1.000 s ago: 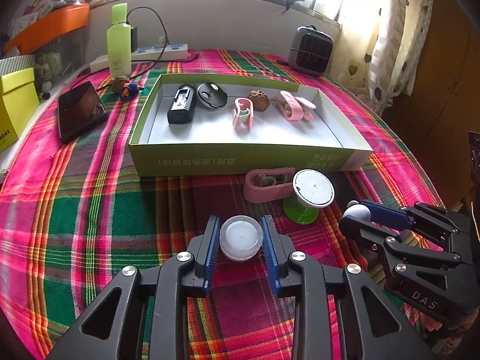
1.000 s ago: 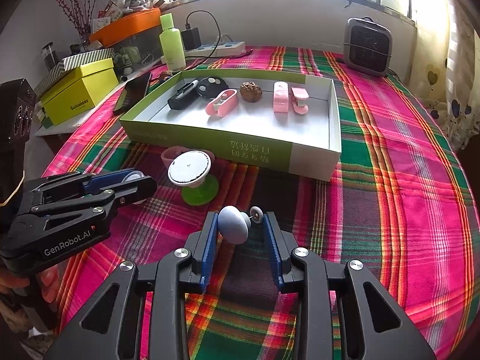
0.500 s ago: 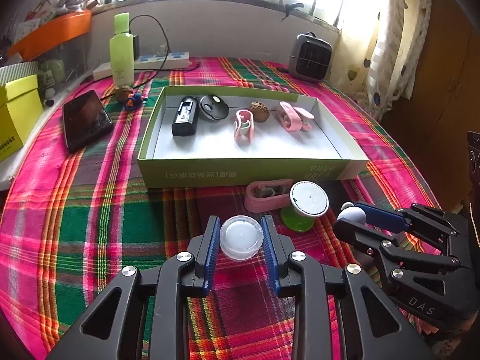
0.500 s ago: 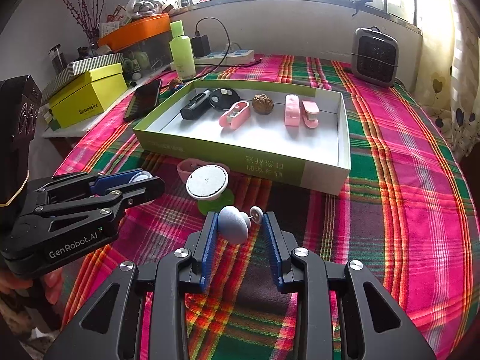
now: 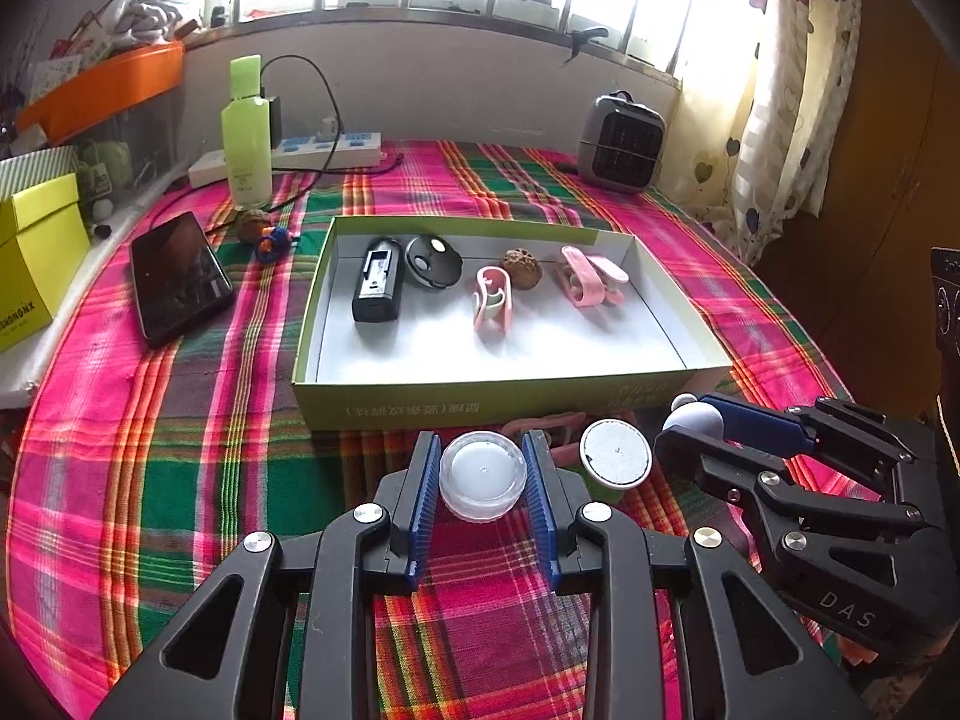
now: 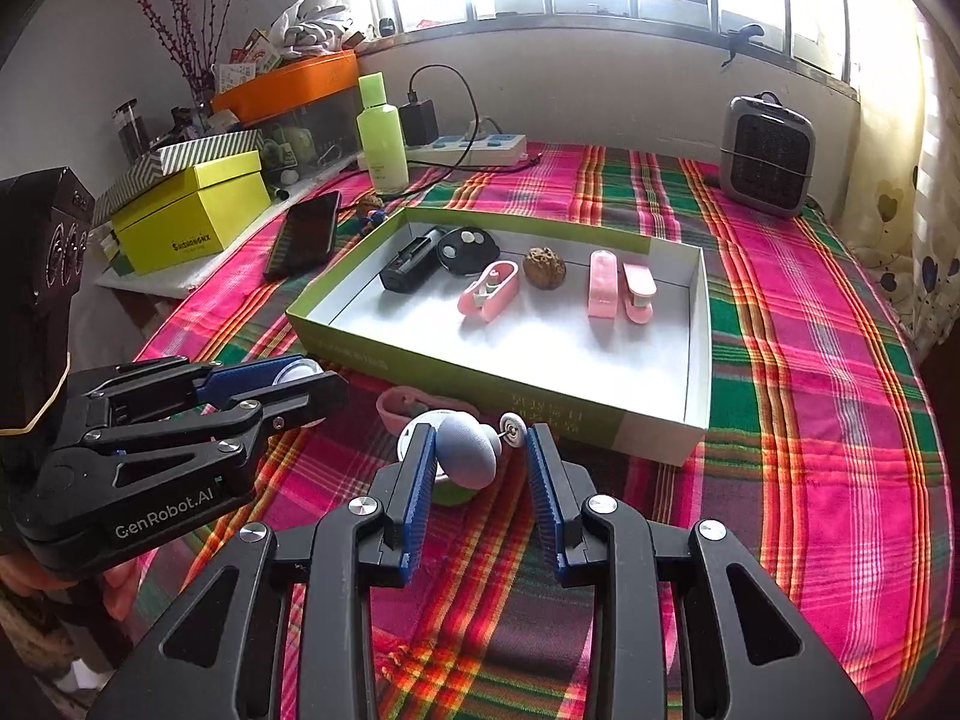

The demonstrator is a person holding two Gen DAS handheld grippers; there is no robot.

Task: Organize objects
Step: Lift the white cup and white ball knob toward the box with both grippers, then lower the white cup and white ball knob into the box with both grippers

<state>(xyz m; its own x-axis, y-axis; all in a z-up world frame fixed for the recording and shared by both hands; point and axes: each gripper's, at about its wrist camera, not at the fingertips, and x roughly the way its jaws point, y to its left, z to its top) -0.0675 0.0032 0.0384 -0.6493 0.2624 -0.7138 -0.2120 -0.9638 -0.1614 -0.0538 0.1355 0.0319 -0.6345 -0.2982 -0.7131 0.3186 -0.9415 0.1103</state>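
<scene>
My left gripper (image 5: 483, 474) is shut on a round clear plastic jar (image 5: 483, 475) and holds it above the tablecloth, in front of the green box (image 5: 480, 405). My right gripper (image 6: 480, 459) is shut on a grey-blue knob with a small white wheel (image 6: 468, 456), also lifted in front of the box (image 6: 660, 435). The box holds a black device (image 5: 378, 285), a black round case (image 5: 433, 261), a pink clip (image 5: 493, 297), a walnut (image 5: 522, 267) and pink clips (image 5: 585, 276). Each gripper shows in the other's view: the right one (image 5: 690, 420), the left one (image 6: 300, 375).
A white disc on a green base (image 5: 615, 453) and a pink clip (image 5: 552, 426) lie just before the box. A phone (image 5: 177, 276), green bottle (image 5: 246, 138), power strip (image 5: 324, 150) and yellow box (image 5: 36, 252) stand at the left. A small heater (image 5: 621, 144) stands at the back.
Both grippers have risen and drawn back with their objects still held; the box and table now sit lower and farther in both views.
</scene>
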